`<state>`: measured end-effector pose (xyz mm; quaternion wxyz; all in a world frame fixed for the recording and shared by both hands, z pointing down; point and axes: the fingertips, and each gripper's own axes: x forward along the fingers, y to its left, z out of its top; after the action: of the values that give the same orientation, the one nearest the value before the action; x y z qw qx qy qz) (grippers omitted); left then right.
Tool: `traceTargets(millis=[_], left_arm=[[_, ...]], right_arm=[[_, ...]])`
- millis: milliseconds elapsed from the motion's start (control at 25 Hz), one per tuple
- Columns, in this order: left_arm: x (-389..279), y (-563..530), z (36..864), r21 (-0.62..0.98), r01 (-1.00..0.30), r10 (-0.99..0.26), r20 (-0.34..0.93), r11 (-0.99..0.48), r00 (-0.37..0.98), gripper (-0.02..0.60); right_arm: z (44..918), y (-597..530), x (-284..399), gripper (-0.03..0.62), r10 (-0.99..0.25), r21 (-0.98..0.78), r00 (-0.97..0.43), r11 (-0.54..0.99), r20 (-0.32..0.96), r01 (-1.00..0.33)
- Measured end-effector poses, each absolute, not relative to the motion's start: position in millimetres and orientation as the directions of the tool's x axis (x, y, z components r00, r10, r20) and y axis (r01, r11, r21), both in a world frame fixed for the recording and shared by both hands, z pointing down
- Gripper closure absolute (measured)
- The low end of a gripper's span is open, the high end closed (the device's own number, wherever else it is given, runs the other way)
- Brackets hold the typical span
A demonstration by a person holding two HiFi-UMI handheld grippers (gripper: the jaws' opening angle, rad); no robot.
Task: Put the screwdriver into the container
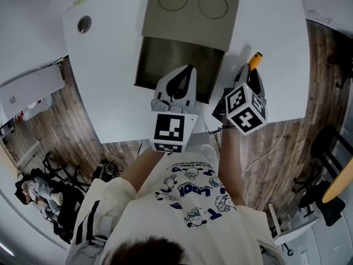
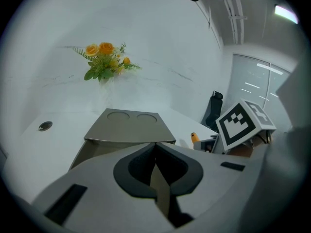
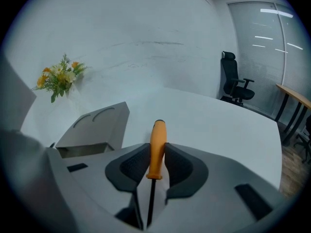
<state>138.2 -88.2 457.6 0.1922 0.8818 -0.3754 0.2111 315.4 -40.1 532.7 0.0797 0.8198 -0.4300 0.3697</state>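
The screwdriver (image 3: 158,132) has an orange handle and a thin dark shaft. My right gripper (image 3: 156,147) is shut on that handle, with the handle's end poking out past the jaws and the shaft running back toward the camera. From the head view, the screwdriver (image 1: 255,61) and right gripper (image 1: 248,77) sit just right of the container (image 1: 165,59), a taupe box with its lid folded back. My left gripper (image 2: 155,147) is at the container's (image 2: 129,127) near side, jaws closed tip to tip. A taupe strip shows in the slit behind the tips; I cannot tell whether it is pinched.
The white table (image 1: 110,76) ends close in front of me, with wood floor beyond. A yellow flower bunch (image 2: 104,59) stands at its far side and a round metal grommet (image 1: 84,24) lies at far left. An office chair (image 3: 235,79) stands beyond the table's right.
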Motion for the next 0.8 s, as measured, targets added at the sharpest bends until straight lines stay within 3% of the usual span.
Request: traceTargets(millis=[520, 800], left_arm=[[125, -86, 424, 0.175, -0.759, -0.630, 0.460, -0.627, 0.626, 0.566], [101, -88, 413, 0.169, -0.802, -0.684, 0.442, -0.572, 0.581, 0.566]], right_arm=[[465, -47, 287, 0.485, -0.775, -0.175, 0.309, -0.470, 0.551, -0.865], [449, -63, 247, 0.485, -0.859, -0.141, 0.189, -0.286, 0.476, -0.948]])
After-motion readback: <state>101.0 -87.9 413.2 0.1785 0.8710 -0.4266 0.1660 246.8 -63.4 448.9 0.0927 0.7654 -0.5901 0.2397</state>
